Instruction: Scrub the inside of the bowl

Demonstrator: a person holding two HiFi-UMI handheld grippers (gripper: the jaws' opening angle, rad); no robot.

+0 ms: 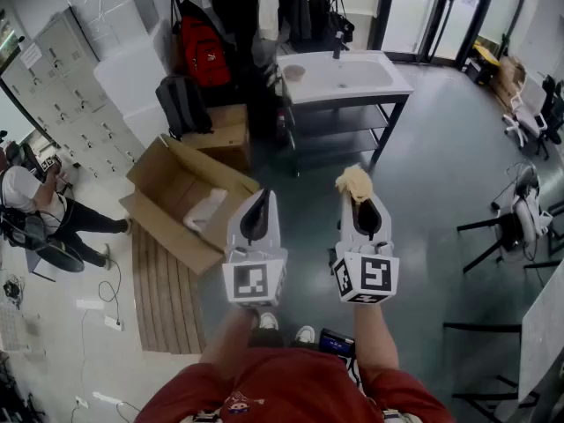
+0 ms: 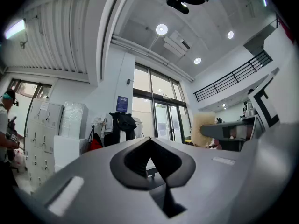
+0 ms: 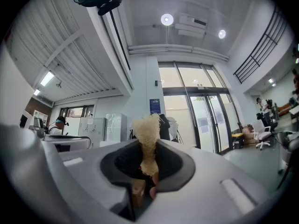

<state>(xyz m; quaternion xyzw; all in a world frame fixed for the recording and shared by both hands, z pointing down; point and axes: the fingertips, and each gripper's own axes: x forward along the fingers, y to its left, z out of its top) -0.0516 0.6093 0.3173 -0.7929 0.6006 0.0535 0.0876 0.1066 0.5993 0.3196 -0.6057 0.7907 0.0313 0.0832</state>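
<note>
Right gripper [image 3: 148,143] has its jaws clamped on a tan scrub pad [image 3: 146,125], and the left gripper [image 2: 150,148] has its jaws together, empty. The bowl [image 1: 294,71] sits well away on the white sink surface [image 1: 374,84], so no scrubbing yet. Next move is probably walking over there.

Rough fibrous tan scrubber [image 1: 355,181], brown matt cardboard box [image 1: 176,190], slatted wooden mat [image 1: 163,293], glossy grey floor [image 1: 432,174]

Light: bright and even, daylight through glass doors [image 3: 201,120] plus 3 round ceiling lamps [image 2: 161,29].
Glare: soft sheen on floor [image 1: 441,174].
Distortion: fisheye gripper views, black corners.
Focus: foreground soft there; head view sharp.
</note>
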